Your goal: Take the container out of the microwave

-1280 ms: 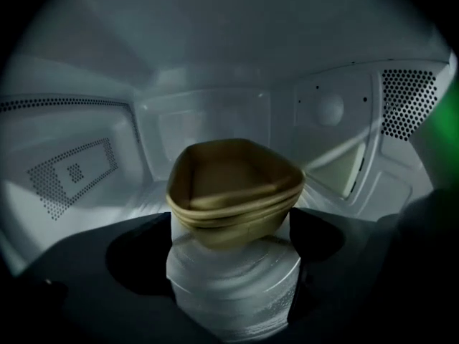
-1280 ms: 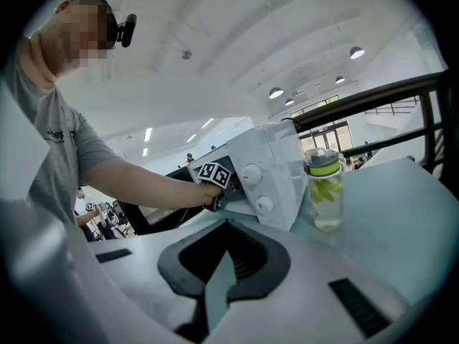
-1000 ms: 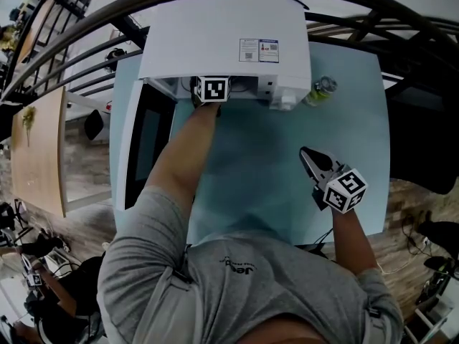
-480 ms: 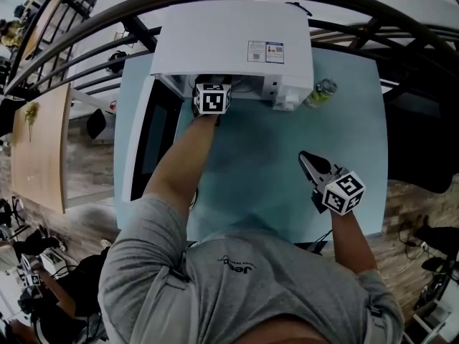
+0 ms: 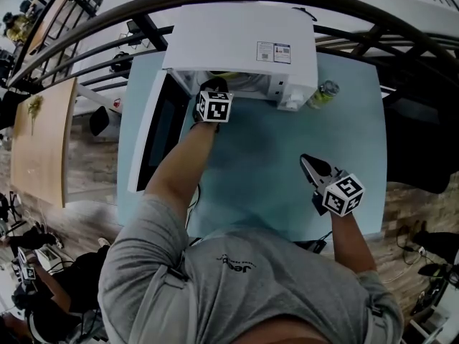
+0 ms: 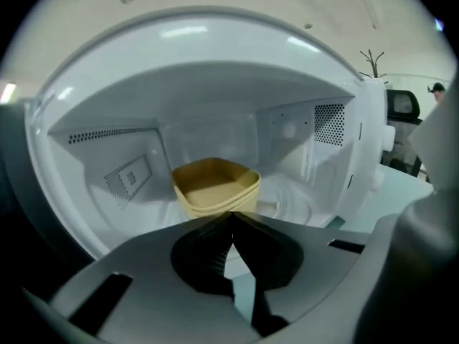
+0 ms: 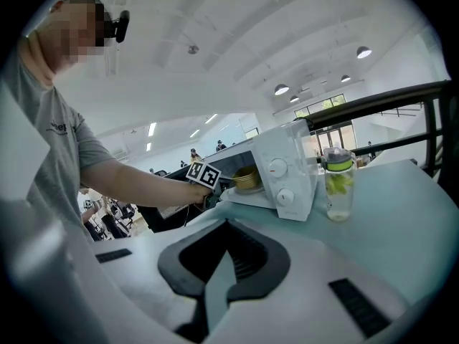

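The white microwave (image 5: 244,41) stands at the table's far edge with its door (image 5: 159,131) swung open to the left. A tan, ridged container (image 6: 215,185) sits inside on the cavity floor; the right gripper view shows this container (image 7: 246,179) just inside the opening. My left gripper (image 6: 231,217) is at the mouth of the cavity. Its jaws are shut, tips together just in front of the container's near lower edge, with nothing visible between them. My right gripper (image 5: 307,160) hovers over the table at the right, jaws closed and holding nothing.
A clear bottle with a green lid (image 5: 323,92) stands right of the microwave. The pale blue table (image 5: 265,163) ends close behind my right hand. The open door juts out over the table's left side. Railings and people are in the background.
My left hand has drawn back a little from deep in the microwave opening toward me. The right gripper has stayed about where it was.
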